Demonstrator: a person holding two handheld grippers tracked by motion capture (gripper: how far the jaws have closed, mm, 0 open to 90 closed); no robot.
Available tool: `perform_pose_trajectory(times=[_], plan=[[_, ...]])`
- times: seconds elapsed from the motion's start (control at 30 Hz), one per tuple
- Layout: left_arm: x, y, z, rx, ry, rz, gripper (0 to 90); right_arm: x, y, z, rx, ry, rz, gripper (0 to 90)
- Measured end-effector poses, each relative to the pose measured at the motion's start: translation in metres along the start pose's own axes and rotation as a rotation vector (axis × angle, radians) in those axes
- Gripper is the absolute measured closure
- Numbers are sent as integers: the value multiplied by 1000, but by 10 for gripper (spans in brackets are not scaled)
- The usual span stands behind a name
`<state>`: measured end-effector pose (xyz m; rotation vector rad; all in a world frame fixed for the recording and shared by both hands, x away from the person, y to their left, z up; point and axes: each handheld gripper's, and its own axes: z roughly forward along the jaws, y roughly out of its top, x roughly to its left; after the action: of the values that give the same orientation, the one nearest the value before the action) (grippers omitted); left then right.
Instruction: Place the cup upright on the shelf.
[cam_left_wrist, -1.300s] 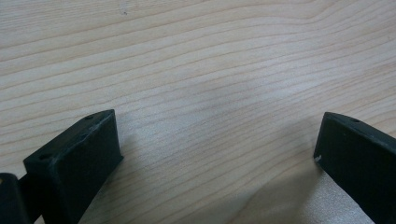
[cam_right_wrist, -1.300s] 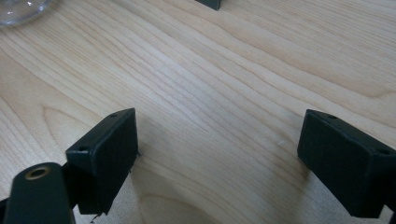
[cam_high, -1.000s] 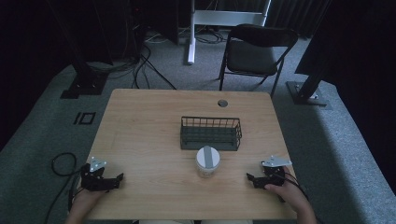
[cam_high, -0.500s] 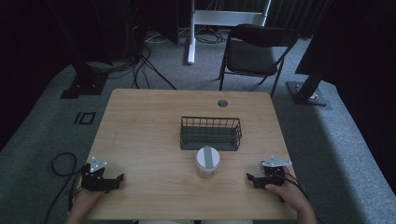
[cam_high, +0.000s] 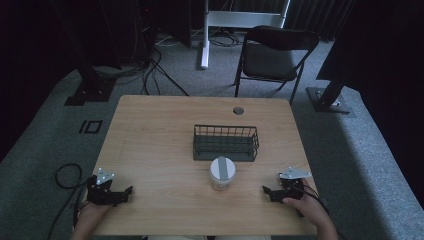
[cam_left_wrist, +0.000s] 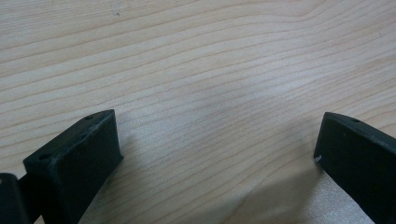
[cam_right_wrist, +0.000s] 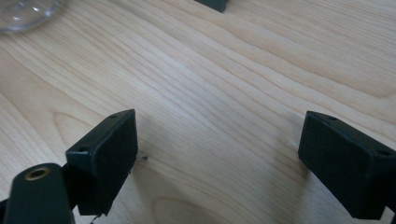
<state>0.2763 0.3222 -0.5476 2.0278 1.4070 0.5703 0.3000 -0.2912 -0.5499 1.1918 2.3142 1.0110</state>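
Wooden table (cam_high: 165, 150) held an untouched jar (cam_high: 221, 172) near the basket (cam_high: 226, 142); nothing had moved, both grippers, left (cam_high: 125, 192) and right (cam_high: 267, 192), rested with jaws spread, empty, work unstarted.

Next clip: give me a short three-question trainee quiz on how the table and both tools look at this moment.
1. True or false: the jar stands inside the wire basket.
2. Which tool is nearer the jar? A) left tool B) right tool
3. Fill in: the jaws of both tools stand ____ with only bare table between them.

Key
1. False: the jar stands on the table just in front of the basket, on the person's side.
2. B: the right tool lies closer to it, and the jar's glass edge shows at the top left of the right gripper view.
3. Open: the jaws are wide apart in both gripper views.
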Motion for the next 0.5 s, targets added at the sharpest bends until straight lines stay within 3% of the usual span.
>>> perform_pose_trajectory(times=[0.5], plan=[[0, 0, 0, 0, 0, 0, 5, 11, 11, -1, -30, 36, -19, 116]])
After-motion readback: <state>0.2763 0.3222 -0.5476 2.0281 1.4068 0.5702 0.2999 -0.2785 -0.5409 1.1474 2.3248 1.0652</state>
